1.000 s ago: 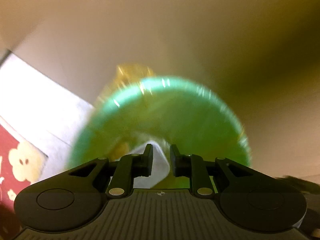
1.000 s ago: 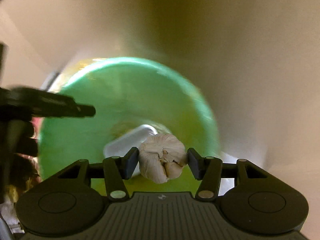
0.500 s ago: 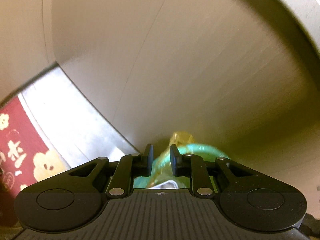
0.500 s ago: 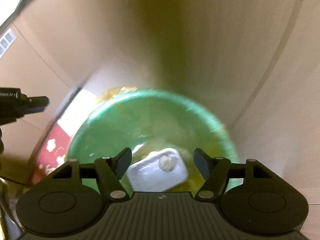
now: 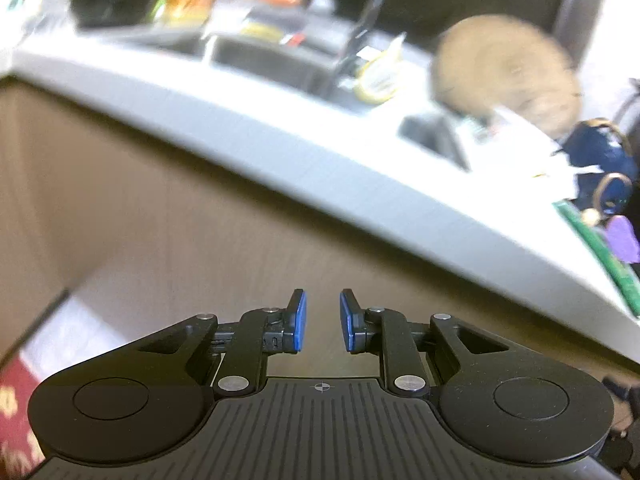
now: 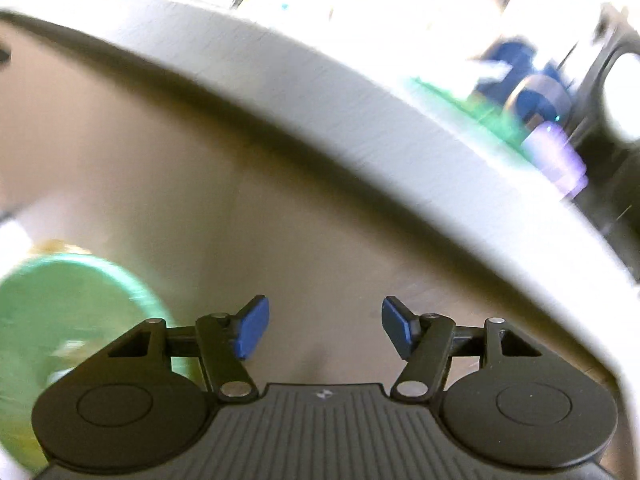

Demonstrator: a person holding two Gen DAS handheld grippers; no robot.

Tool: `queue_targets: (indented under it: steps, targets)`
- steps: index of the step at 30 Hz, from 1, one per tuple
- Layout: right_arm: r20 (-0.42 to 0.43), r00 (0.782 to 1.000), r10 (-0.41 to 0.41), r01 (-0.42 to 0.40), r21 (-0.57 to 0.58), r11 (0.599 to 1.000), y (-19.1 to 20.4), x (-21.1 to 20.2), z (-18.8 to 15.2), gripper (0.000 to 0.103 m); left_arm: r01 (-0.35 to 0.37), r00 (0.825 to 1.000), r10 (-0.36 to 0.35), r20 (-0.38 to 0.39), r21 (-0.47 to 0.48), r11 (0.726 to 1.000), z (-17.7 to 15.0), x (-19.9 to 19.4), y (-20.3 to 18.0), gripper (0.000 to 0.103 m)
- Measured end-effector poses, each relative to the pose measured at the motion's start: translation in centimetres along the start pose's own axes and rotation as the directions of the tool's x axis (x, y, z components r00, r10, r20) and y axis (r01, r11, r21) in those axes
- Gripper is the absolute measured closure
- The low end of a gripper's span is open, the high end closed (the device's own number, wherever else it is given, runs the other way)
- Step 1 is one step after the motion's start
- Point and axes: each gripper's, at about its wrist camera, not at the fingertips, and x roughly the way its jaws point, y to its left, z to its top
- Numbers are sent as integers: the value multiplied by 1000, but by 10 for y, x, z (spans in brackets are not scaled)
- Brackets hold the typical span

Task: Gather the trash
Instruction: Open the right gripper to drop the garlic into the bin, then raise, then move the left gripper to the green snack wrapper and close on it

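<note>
**Both tongs empty, trash bin down to the left of the right tongs**

My left tongs [image 5: 320,326] sit with their blue pads [image 5: 299,326] a narrow gap apart and nothing between them, so they are released and hold nothing. Ahead of them is a beige cabinet front [image 5: 160,208], and above that the pale edge of the table [image 5: 320,168] runs across on a slant. Beyond the edge, up and away from the tongs, I can make out a sink [image 5: 264,60], a dark bowl [image 5: 114,0] far up to the left and a round tan object [image 5: 508,68] up to the right, all blurred. Low to the left of the tongs I see a red mat with pale flowers [image 5: 12,404] on the floor.

My right tongs [image 6: 325,328] stand well apart and empty; their jaws have just been closing a little, with nothing between them. The green bin [image 6: 68,320], where the trash goes, lies low to the left of these tongs, partly behind the left finger, and it is too smeared for me to tell its contents. Above the right tongs the table edge curves across, with blurred blue and purple things [image 6: 552,152] up to the right
</note>
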Motion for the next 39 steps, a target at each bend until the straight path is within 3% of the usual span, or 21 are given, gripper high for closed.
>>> queue_targets:
  steps: [2,4,10,14,18,25,28,33,39]
  targets:
    - [75,995,-68,71,-43,997,-16,-16,3,40,19,999,-22,36,65,998,7,-6,-13,82]
    - [97,991,-87,93,-58,994,-22,-26,13,40,19,999,-24,46,106,994,12,-7,-24,82]
    - [167,959,-231,242,-51,969,-42,-58,32,42,99,993,-105,47,116,988,26,-9,-46,82]
    - [126,977,-170,158,100,982,-58,-63,62,42,144,987,-151,60,108,984,40,-24,-56,82]
    - [66,993,-98,79,250,965,-81,-52,94,42,198,977,-205,61,104,975,61,-21,-67,82]
    - [62,992,-111,85,335,938,-94,-35,118,42,275,957,-284,58,128,953,88,-9,-100,82]
    - [57,995,-87,58,388,920,-111,-30,124,40,308,948,-315,34,138,941,103,1,-123,82]
    - [9,1000,-18,12,475,880,-148,-2,127,37,316,949,-316,-25,127,940,119,28,-169,82]
    - [-16,999,52,-36,528,849,-198,39,123,37,327,944,-316,-93,150,933,126,65,-244,82]
